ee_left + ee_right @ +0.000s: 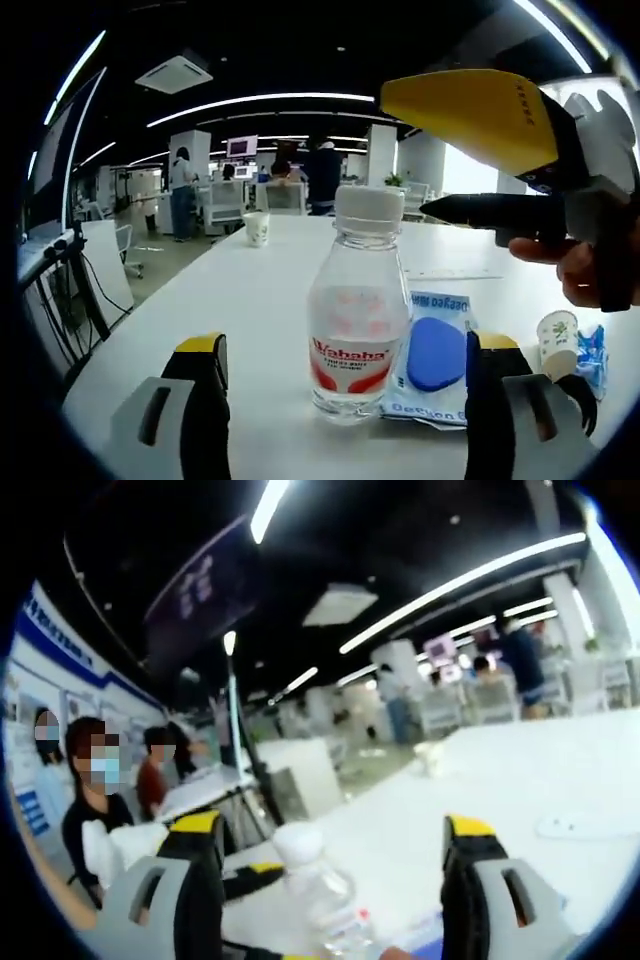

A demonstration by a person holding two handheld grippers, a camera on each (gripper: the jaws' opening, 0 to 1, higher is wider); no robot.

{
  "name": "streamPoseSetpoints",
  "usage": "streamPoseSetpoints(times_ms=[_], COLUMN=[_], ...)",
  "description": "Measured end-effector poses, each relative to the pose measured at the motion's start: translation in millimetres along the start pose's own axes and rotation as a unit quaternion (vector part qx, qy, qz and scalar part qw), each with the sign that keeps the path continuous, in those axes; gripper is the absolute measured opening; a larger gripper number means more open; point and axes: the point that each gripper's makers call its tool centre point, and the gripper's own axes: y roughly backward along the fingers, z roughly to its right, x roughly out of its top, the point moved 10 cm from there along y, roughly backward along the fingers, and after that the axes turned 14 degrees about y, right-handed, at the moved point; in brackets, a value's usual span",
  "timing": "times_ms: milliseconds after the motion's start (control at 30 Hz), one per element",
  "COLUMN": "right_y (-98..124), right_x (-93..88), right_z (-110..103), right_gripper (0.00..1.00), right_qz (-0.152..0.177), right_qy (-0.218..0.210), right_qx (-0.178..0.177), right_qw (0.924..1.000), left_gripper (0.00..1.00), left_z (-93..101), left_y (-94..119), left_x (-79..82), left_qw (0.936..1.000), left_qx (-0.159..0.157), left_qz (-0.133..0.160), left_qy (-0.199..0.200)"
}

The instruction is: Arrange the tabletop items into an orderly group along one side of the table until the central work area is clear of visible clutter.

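Left gripper view: left gripper (345,400) jaws apart, flanking the water bottle (357,310), upright on the white table (240,300), not yet clamped. Blue packet (436,352) just beside it, paper cup (556,340) near. Right gripper (335,875) jaws apart, raised; bottle below looks blurred, probably untouched. Step: grasping. Next: close, carry sideways.

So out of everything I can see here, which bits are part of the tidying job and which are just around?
Part of the job:
- water bottle, standing between the left claw jaws
- blue packet lying beside it
- small paper cup
- far paper cup
- right claw, open above the bottle

Just around:
- people at the desks
- ceiling lights
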Motion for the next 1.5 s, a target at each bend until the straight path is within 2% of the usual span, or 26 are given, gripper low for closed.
streamPoseSetpoints(times_ms=[100,267,433,633,733,833,1200,1500], right_y=[3.4,8.8,14.4,23.1,27.6,31.2,46.7,54.5], right_x=[-1.8,-3.0,-2.3,-6.8,-8.8,-10.5,-13.8,-22.2], right_z=[-1.5,3.3,7.6,13.5,16.5,22.4,42.8,58.2], right_gripper=[0.88,0.87,0.87,0.87,0.86,0.86,0.84,0.81], right_qz=[-0.011,-0.016,-0.023,-0.048,-0.055,-0.059,-0.073,-0.088], right_qy=[0.014,0.017,0.035,0.064,0.071,0.071,0.067,0.067], right_qx=[0.011,0.008,0.014,0.022,0.024,0.020,-0.008,-0.025], right_qw=[0.9998,0.9997,0.9990,0.9965,0.9956,0.9955,0.9950,0.9935], left_gripper=[1.00,0.96,0.94,0.92,0.92,0.91,0.90,0.82], left_z=[1.1,3.9,7.3,15.2,19.3,23.0,41.0,48.1], left_y=[4.1,10.8,15.7,19.1,21.2,21.9,20.0,14.3], left_x=[-2.4,-8.0,-13.4,-21.0,-25.2,-28.2,-48.9,-58.0], left_qw=[0.9999,0.9998,0.9991,0.9990,0.9982,0.9975,0.9935,0.9848], left_qx=[0.003,0.016,0.025,0.020,0.021,0.022,0.012,0.011], left_qz=[-0.002,-0.008,-0.014,-0.023,-0.029,-0.032,-0.070,-0.093], left_qy=[0.011,0.011,0.032,0.032,0.049,0.059,0.090,0.146])
